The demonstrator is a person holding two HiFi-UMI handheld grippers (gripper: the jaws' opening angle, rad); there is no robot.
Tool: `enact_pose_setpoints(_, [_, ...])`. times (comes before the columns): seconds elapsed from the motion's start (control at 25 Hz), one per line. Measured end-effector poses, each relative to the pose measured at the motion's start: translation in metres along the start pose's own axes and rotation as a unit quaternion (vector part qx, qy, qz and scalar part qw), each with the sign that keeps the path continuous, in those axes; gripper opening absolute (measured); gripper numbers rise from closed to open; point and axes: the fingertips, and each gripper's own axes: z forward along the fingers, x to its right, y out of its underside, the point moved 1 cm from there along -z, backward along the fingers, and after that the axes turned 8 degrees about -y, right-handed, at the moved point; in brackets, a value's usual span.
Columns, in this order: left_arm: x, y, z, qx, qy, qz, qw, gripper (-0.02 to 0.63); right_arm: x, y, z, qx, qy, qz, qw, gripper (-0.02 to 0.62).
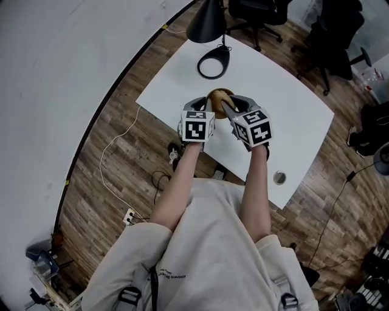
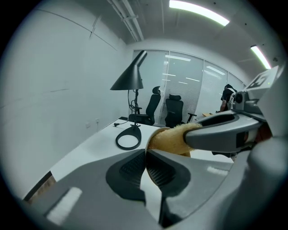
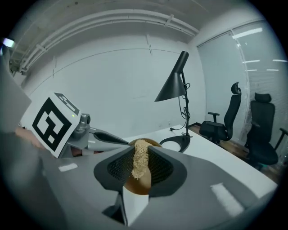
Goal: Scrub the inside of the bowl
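A brown bowl (image 1: 219,95) is held just above the white table (image 1: 292,115) between my two grippers. My left gripper (image 1: 208,106) is shut on the bowl's thin rim (image 2: 152,137), which runs edge-on between its jaws (image 2: 146,167). My right gripper (image 1: 227,109) is shut on a tan fibrous scrubber (image 3: 140,162). The scrubber sits inside the bowl (image 3: 136,185), against its inner wall. In the left gripper view the scrubber (image 2: 173,138) bulges over the rim under the right gripper's jaw. Most of the bowl is hidden by the grippers in the head view.
A black desk lamp (image 1: 208,23) with a ring-shaped base (image 1: 214,62) stands at the table's far end, just beyond the bowl. A round cable grommet (image 1: 279,177) lies near the table's near right edge. Black office chairs (image 1: 255,15) stand behind the table.
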Motion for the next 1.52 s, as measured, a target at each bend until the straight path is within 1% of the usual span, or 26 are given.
enact_pose_setpoints(0.12, [0.007,0.000,-0.001,0.001,0.004,0.027,0.9996,0.012,0.006,-0.002,-0.002,0.000,0.032,-0.005,0.999,0.107])
enact_pose_setpoints(0.28, [0.010,0.003,-0.002,-0.002,0.011,0.026,0.9996,0.014,0.014,0.001,-0.004,0.001,0.065,-0.011,0.998,0.107])
enact_pose_setpoints(0.4, [0.006,0.002,0.000,-0.004,0.007,0.026,0.9996,0.014,0.016,0.000,-0.001,-0.007,0.078,-0.031,0.996,0.107])
enact_pose_setpoints(0.56, [-0.002,-0.006,-0.003,0.021,-0.015,0.045,0.9986,0.012,0.012,-0.004,0.003,-0.014,0.088,-0.054,0.995,0.109])
enact_pose_setpoints(0.76, [-0.011,-0.010,-0.005,0.033,-0.031,0.026,0.9986,0.012,0.013,-0.001,0.004,-0.026,0.096,-0.064,0.993,0.107])
enact_pose_setpoints(0.92, [-0.019,-0.013,-0.005,0.039,-0.031,0.001,0.9988,0.013,0.013,0.010,0.008,-0.045,0.074,-0.048,0.995,0.107])
enact_pose_setpoints(1.0, [-0.021,-0.015,-0.005,0.044,-0.032,-0.009,0.9985,0.014,0.010,0.016,0.009,-0.051,0.055,-0.039,0.996,0.106])
enact_pose_setpoints(1.2, [-0.022,-0.019,-0.006,0.051,-0.030,-0.022,0.9980,0.014,-0.001,0.022,0.011,-0.068,0.002,-0.031,0.997,0.106])
enact_pose_setpoints(1.36, [-0.022,-0.020,-0.007,0.054,-0.025,-0.031,0.9978,0.012,-0.013,0.022,0.016,-0.062,-0.038,-0.021,0.997,0.104])
enact_pose_setpoints(1.52, [-0.016,-0.021,-0.005,0.053,-0.011,-0.034,0.9980,0.014,-0.020,0.016,0.019,-0.044,-0.058,-0.004,0.997,0.103])
